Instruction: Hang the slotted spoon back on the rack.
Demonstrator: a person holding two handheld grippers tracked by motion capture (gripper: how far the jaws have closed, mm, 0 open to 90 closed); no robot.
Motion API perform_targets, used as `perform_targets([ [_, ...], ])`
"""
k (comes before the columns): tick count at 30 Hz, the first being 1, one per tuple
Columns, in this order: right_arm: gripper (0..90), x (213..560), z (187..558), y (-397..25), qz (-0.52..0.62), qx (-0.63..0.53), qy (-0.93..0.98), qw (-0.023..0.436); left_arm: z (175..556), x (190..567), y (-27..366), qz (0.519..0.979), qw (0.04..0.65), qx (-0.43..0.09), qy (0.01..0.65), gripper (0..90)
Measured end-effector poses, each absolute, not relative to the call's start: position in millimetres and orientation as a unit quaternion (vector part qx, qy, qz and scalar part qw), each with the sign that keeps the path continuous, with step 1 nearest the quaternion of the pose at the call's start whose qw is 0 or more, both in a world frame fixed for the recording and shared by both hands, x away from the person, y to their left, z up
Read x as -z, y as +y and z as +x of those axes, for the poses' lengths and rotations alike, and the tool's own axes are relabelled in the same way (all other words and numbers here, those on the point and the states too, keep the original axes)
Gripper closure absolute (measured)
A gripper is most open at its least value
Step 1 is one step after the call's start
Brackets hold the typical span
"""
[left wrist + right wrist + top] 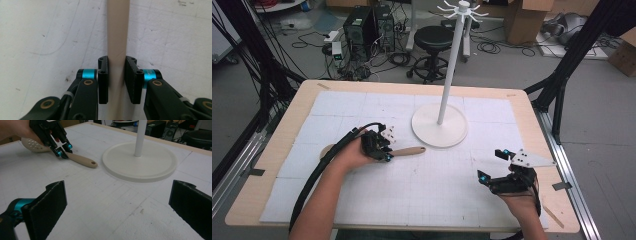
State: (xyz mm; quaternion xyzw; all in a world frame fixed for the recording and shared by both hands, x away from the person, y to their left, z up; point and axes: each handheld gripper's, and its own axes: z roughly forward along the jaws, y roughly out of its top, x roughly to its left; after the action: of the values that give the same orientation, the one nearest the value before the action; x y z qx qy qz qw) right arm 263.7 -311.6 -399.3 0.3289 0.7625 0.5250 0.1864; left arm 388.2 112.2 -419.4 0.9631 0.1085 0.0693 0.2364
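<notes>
1. slotted spoon (404,151) lies flat on the bench (272,150), long axis running left to right, handle end toward the stand base (439,125).
2. left gripper (385,152) is nearer: its fingers (103,80) straddle the handle crosswise, closed against it.
3. right gripper (493,165) waits well apart, fingers (47,210) spread wide, holding nothing.

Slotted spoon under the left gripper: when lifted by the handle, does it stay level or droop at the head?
The slotted spoon looks rigid, one moulded piece, so probably no flex. The left gripper has its fingers on the handle's middle, with the perforated head behind the hand, so that end may dip slightly. The smooth, rounded handle could twist in the grip if held loosely.
</notes>
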Motion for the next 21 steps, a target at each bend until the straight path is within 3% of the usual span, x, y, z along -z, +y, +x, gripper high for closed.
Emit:
perform_targets([
  [6, 0.2, 400, 264, -312, 0.331, -0.525, 0.762, 0.186, 386, 406, 122, 0.956, 0.263, -0.063, 0.112, 74.7],
  [21, 0.2, 400, 264, -310, 0.328, -0.525, 0.763, 0.187, 370, 315, 163, 0.881, 0.446, -0.097, 0.126, 75.1],
])
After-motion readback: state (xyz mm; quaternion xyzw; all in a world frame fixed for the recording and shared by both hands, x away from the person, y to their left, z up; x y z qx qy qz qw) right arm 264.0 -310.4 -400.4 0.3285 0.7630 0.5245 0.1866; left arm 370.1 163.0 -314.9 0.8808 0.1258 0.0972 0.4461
